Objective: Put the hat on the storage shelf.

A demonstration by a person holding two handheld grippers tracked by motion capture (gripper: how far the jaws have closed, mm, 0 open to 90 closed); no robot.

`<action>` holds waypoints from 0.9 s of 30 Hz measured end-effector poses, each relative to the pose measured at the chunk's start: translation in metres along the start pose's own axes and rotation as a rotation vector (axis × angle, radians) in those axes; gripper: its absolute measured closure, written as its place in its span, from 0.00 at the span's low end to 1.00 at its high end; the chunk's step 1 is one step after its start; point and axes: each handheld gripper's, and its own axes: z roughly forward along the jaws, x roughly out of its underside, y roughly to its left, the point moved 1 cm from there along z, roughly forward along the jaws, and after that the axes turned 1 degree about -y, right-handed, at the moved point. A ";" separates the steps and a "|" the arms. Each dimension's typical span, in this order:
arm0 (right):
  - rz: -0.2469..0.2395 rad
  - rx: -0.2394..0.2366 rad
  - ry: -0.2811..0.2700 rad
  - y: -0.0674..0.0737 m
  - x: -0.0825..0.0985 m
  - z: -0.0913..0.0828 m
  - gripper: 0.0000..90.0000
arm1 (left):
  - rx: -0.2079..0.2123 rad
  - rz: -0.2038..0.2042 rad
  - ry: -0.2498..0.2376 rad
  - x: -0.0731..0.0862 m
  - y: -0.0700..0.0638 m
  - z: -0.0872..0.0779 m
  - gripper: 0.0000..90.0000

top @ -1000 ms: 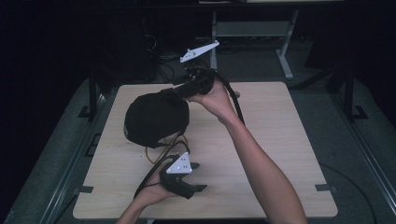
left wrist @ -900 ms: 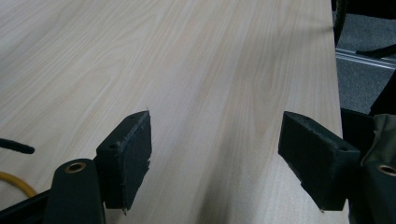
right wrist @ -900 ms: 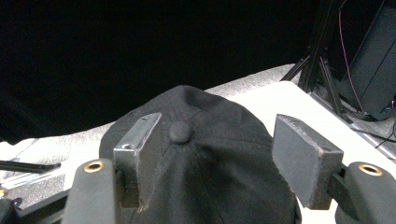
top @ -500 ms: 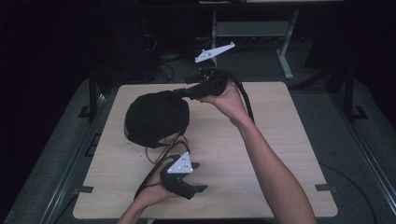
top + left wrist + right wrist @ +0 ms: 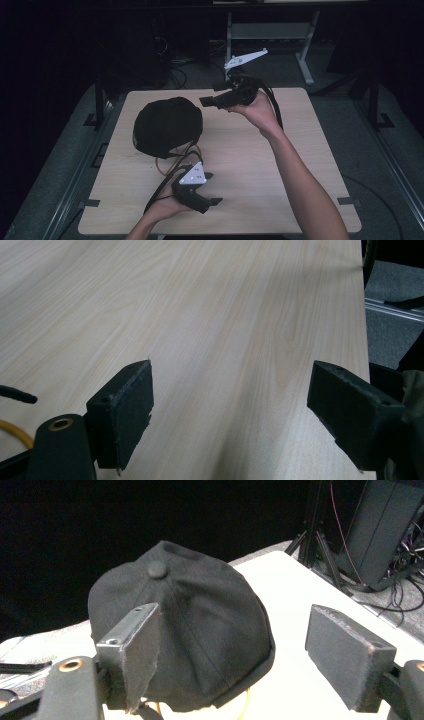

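The black cap [image 5: 167, 125] sits crown-up on the wooden table [image 5: 300, 200], over on the left half, with nothing gripping it. From the right gripper view its top button [image 5: 157, 569] and panel seams are plain, and the dome looks rounded and settled on the board.

The right gripper [image 5: 209, 101] hangs above the far edge of the table, just beside the cap and pointing across at it. Its jaws have just been opening and stand wide apart, nothing between them; the cap lies beyond the tips, apart from them. The left gripper [image 5: 215, 189] rests low near the person's edge, below the cap, aimed away over bare wood. Its jaws too have just been opening, wide apart and empty.

So the placing looks done: cap down, both tools let go. A yellow cord [image 5: 175, 159] loops out from under the near side of the cap, toward the left gripper. Whether it belongs to the cap or just lies under it, the dim high view does not settle.

What seems left is little: backing both hands clear, and perhaps a nudge if the cap should sit squarer.
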 end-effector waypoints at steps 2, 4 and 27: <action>0.006 0.007 0.000 -0.001 0.002 -0.004 0.23 | 0.002 0.001 -0.002 0.000 0.000 0.001 0.21; 0.014 0.012 0.008 -0.003 0.005 -0.007 0.21 | 0.002 0.003 -0.002 0.000 0.000 0.001 0.20; 0.085 0.069 0.021 -0.022 0.049 -0.049 0.19 | -0.008 0.012 0.002 0.002 -0.004 0.001 0.20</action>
